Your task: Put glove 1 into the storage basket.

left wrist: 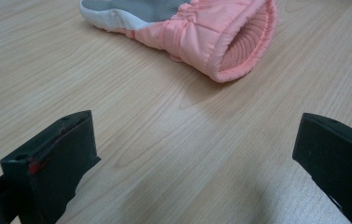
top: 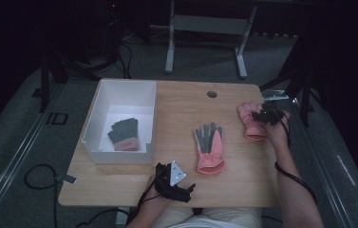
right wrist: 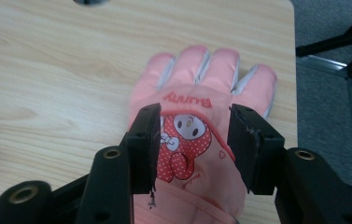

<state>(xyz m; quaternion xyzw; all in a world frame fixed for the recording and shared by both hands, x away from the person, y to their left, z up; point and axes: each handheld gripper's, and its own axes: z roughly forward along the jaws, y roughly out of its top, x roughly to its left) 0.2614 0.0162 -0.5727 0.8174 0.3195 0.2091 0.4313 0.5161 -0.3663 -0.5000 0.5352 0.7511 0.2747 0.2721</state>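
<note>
A pink glove with a grey palm (top: 210, 147) lies palm up at the table's middle; its open cuff (left wrist: 220, 37) faces my left gripper. My left gripper (top: 174, 183) rests near the front edge, its jaws wide open (left wrist: 197, 144) with bare wood between them. At the right edge a second pink glove (top: 251, 122) lies flat, and its back shows a cartoon print (right wrist: 197, 79). My right gripper (top: 268, 114) hovers over that glove, open (right wrist: 194, 135), one jaw on each side of the print. Whether the jaws touch the fabric is unclear.
A white box (top: 124, 83) stands on the left of the wooden table (top: 181, 104) and holds a dark grey glove with a pink cuff (top: 124, 134). A round cable hole (top: 211, 94) sits near the far edge. The right glove lies close to the table's right edge.
</note>
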